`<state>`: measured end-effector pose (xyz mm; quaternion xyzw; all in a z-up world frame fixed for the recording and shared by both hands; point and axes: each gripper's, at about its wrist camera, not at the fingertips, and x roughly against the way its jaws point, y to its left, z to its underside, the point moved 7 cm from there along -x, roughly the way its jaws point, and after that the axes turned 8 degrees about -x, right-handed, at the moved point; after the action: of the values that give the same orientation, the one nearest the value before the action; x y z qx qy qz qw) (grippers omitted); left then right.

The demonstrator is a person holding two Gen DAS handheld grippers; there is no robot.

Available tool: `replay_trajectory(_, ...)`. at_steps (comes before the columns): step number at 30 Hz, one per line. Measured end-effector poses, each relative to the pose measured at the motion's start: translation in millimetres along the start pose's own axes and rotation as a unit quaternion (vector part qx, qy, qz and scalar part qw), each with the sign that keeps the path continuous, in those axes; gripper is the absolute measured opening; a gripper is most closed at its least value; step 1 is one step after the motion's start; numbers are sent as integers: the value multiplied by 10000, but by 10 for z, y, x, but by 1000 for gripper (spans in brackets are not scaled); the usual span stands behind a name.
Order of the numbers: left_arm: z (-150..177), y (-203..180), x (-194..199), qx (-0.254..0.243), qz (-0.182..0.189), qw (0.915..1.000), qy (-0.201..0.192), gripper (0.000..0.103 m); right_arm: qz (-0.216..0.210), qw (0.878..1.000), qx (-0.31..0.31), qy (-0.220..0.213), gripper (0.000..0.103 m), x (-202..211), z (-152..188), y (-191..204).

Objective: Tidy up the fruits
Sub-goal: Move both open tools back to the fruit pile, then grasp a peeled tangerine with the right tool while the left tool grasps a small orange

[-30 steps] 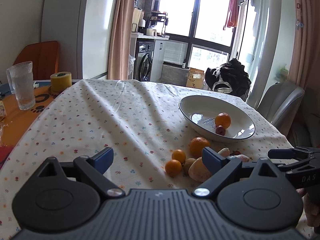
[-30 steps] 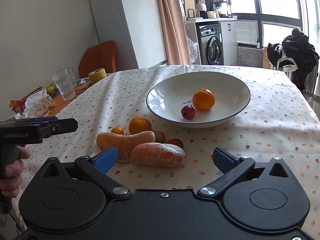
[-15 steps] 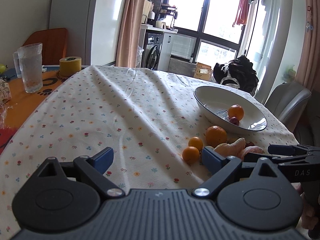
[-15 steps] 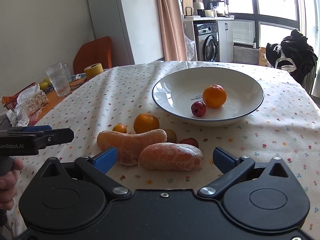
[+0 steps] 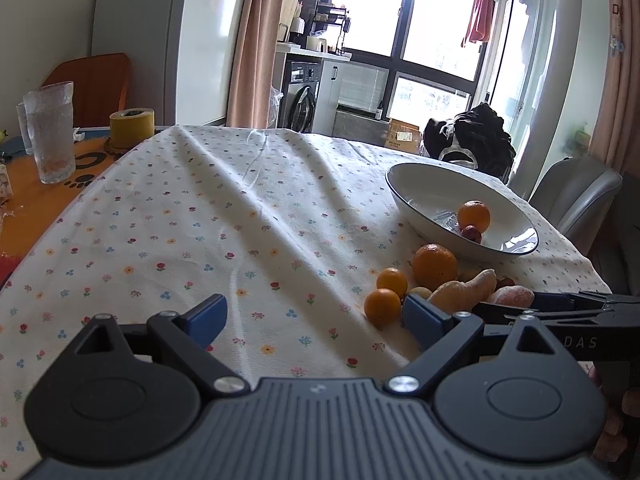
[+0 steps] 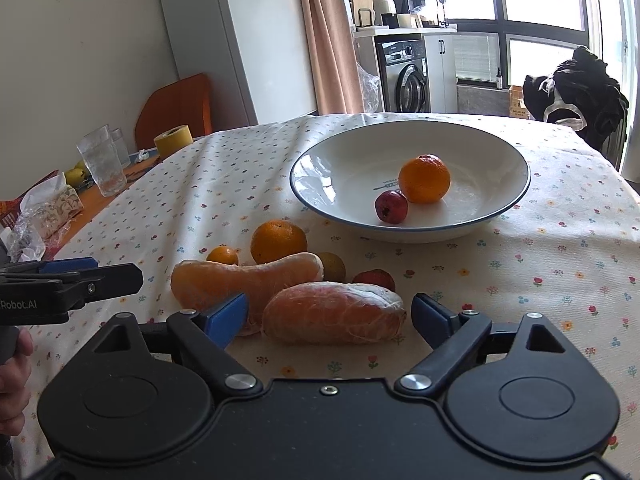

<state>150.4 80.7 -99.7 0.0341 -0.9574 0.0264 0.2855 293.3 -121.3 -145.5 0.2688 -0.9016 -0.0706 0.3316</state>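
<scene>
Right hand-held gripper [image 6: 328,318]: jaws apart, nearer, straddling peeled segment [image 6: 334,312]
Segment axis: crosswise, spanning the gap
Left hand-held gripper [image 5: 314,318]: jaws apart, empty, beside pile

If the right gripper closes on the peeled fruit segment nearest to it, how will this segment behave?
The peeled segment looks soft under a thin membrane, so it would probably squash or tear under a firm squeeze. It lies flat on its long side, so rolling seems unlikely. The open right gripper already brackets it.
</scene>
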Motion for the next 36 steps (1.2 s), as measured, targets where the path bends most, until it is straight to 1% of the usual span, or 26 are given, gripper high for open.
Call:
replay_trajectory(1,3,-3,-9,-1,1,10000,6,94,-2,10000,-10,23,80,-12,10,-6)
replay_trajectory(2,5,-7,-17,-3,5,10000,11,94,-11,10000,9,-13,80,-16,18,-8)
replay_trajectory(5,10,-27,-53,-24,10,10000,37,94,-57,10000,6,-58,72,-3,17,-15)
replay_trajectory(10,-9,-76,-105,-121,31,9999,34,93,-189,9997,-110,-53,69,27,-3,-63)
replay_trajectory(13,-21,-96,-132,-184,35,9998,-16,90,-276,9995,-140,-97,66,65,-24,-91)
replay_trajectory(15,-28,-123,-150,-247,59,9997,-41,86,-327,9993,-131,-144,64,103,-47,-99)
replay_trajectory(16,-27,-133,-158,-263,81,9996,-44,82,-341,9992,-120,-151,63,115,-55,-104)
replay_trajectory(17,-29,-150,-176,-281,113,9995,-39,77,-348,9992,-108,-143,63,116,-58,-105)
replay_trajectory(18,-26,-162,-190,-299,135,9995,-30,75,-353,9992,-102,-139,63,117,-55,-107)
replay_trajectory(20,-15,-181,-221,-325,160,9993,-3,65,-344,9993,-53,-119,64,105,-44,-96)
replay_trajectory(23,-2,-200,-256,-345,228,9991,17,55,-352,9993,13,-87,70,92,-30,-78)
replay_trajectory(25,-2,-213,-271,-386,249,9989,19,51,-324,9994,79,7,73,62,-1,-80)
replay_trajectory(26,-1,-214,-279,-398,257,9989,20,49,-320,9994,111,32,74,55,13,-80)
replay_trajectory(29,4,-220,-308,-391,307,9988,40,46,-344,9992,171,53,74,79,27,-77)
replay_trajectory(32,5,-234,-334,-408,331,9986,45,46,-390,9988,294,67,73,135,53,-80)
replay_trajectory(36,21,-238,-368,-402,352,9985,108,46,-456,9979,462,80,70,192,97,-98)
